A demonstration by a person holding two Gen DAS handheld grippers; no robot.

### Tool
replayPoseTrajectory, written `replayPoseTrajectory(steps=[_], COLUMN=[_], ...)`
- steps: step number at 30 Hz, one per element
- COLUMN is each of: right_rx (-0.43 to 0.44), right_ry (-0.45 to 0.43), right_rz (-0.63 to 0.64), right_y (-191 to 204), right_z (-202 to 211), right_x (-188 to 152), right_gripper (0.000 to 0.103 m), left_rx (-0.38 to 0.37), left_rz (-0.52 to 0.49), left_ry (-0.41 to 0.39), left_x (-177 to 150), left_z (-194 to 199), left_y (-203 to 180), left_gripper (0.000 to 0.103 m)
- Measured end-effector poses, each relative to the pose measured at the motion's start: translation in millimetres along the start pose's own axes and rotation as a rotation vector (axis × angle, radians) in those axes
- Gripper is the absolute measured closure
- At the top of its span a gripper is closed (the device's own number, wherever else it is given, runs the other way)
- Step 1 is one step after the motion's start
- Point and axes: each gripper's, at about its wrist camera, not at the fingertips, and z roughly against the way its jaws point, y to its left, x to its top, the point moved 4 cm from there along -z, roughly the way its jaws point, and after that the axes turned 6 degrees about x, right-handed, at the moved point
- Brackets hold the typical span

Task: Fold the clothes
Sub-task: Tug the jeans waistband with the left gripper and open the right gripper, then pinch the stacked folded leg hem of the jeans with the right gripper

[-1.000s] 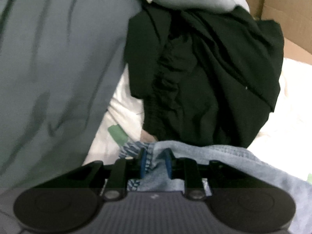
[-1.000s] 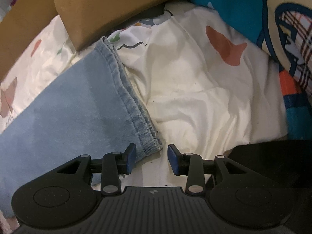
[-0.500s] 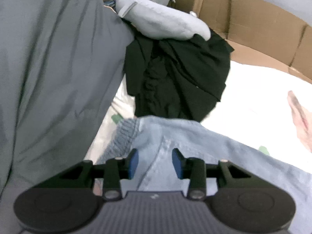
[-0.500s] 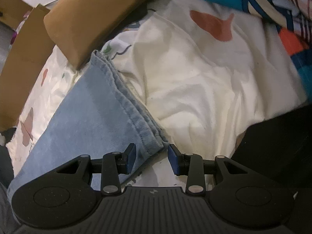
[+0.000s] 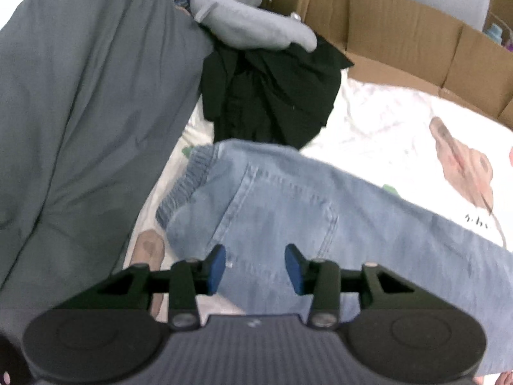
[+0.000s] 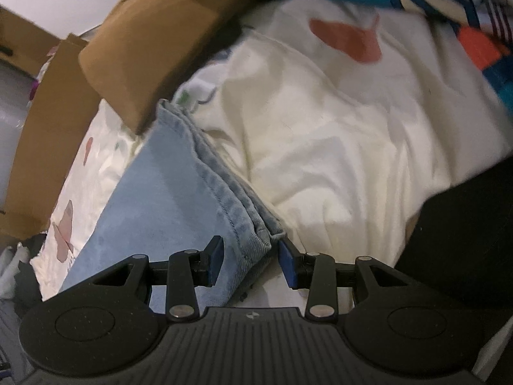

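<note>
We have let go of the jeans (image 5: 288, 211): the left gripper (image 5: 255, 268) has just been opening and now hovers above the waistband, jaws apart, empty. Our right gripper (image 6: 250, 260) straddles the hem corner, unclamped. A shallow bite may catch one layer only. The cardboard box (image 5: 400, 45) shows no contents.

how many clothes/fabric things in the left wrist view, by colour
light blue denim: 1, the jeans
black: 1, the crumpled garment
dark grey: 1, the large cloth
pale grey: 1, the soft bundle
white printed: 1, the sheet underneath
total: 5
</note>
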Motion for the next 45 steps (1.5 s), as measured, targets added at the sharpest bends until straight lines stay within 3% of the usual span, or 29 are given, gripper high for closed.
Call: replayPoseTrajectory(steps=[4, 11, 20, 29, 38, 45], right_rx=[0.008, 0.022, 0.165, 0.238, 0.27, 0.352], right_ry=[-0.006, 0.046, -0.031, -0.04, 0.017, 0.059], right_rz=[0.03, -0.062, -0.256, -0.082, -0.204, -0.086], right_y=[8, -11, -37, -8, -35, -10], right_z=[8, -7, -18, 5, -28, -25], right_x=[2, -9, -5, -3, 10, 20], right_gripper=[0.06, 0.061, 0.059, 0.06, 0.06, 0.06], left_rx=[0.005, -0.009, -0.011, 0.027, 0.045, 0.041], left_rz=[-0.028, -0.068, -0.092, -0.132, -0.144, -0.152], left_ry=[0.033, 0.076, 0.104, 0.106, 0.105, 0.128], left_x=[-11, -24, -40, -46, -49, -59], left_z=[-3, -16, -23, -29, -33, -41], left_y=[-6, -27, -39, -35, -38, -44], left_gripper=[0.059, 0.059, 0.056, 0.056, 0.056, 0.056])
